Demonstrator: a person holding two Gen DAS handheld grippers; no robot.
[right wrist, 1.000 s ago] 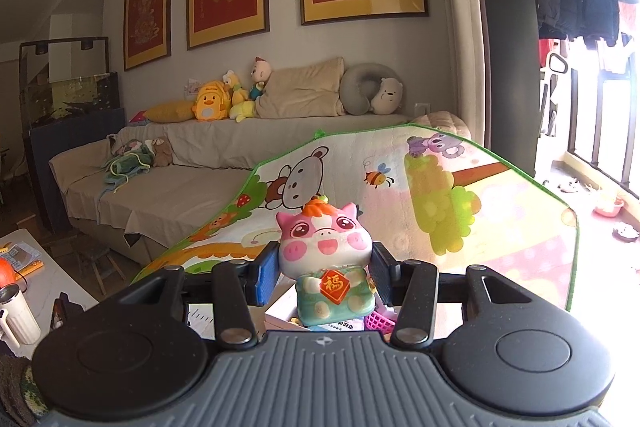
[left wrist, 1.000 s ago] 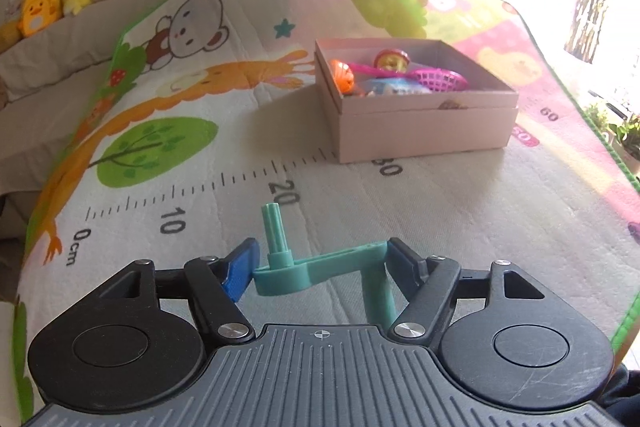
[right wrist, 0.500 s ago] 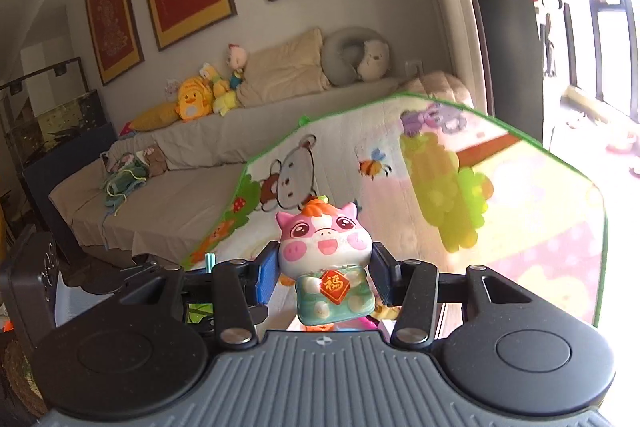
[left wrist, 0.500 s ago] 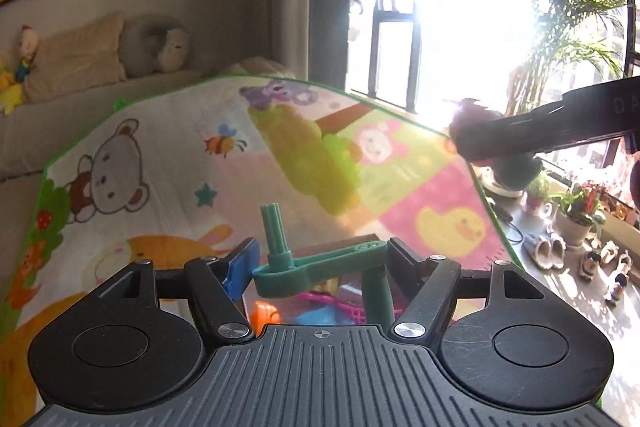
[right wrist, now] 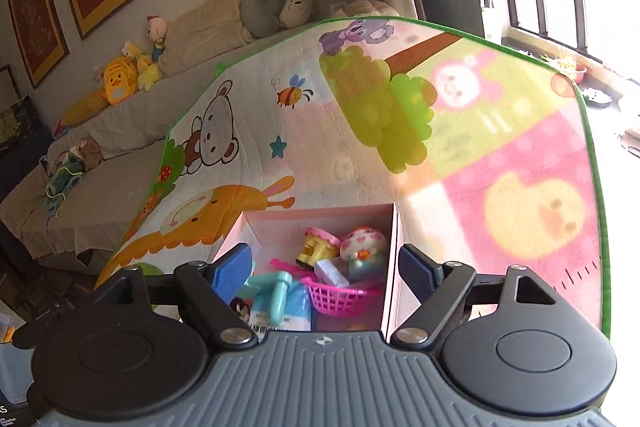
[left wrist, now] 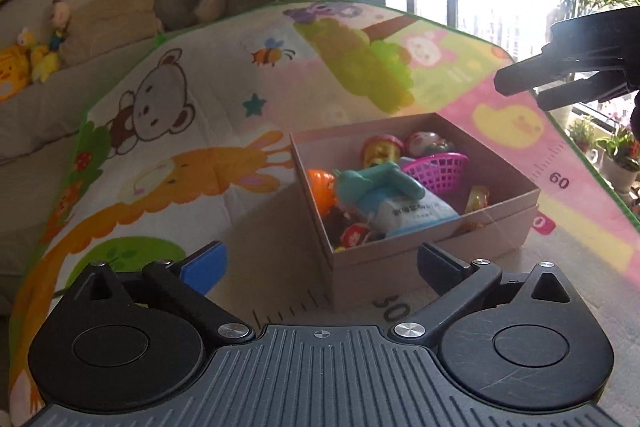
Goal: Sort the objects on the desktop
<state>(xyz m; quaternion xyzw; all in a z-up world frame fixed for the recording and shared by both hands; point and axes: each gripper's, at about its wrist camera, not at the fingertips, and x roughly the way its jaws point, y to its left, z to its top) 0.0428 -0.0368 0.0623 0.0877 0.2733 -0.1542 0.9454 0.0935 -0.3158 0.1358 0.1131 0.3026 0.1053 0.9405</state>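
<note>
Hovering just short of the near corner of the pale pink cardboard box (left wrist: 432,251), the left tongs (left wrist: 320,269) stand spread with nothing between them; the right tongs (right wrist: 326,269), above the same box, are likewise spread and empty. The teal plastic crank-shaped toy (left wrist: 376,181) lies on top of the white-and-blue soft packet (left wrist: 412,211), beside the magenta plastic mesh basket (left wrist: 438,171). The pink pig figurine (right wrist: 362,247) sits at the far side, next to a yellow toy jar with a pink cap (right wrist: 318,245).

My judgement: both drops look finished, so the step in hand is the retreat. Doing it well means lifting both tongs straight up and away from the box walls, keeping them spread so nothing catches.

A second ago the left tongs pinched the teal toy and the right tongs pinched the pig; both toys now lie in the box. Beyond stretches the cartoon play mat (left wrist: 168,155) covering the surface.
</note>
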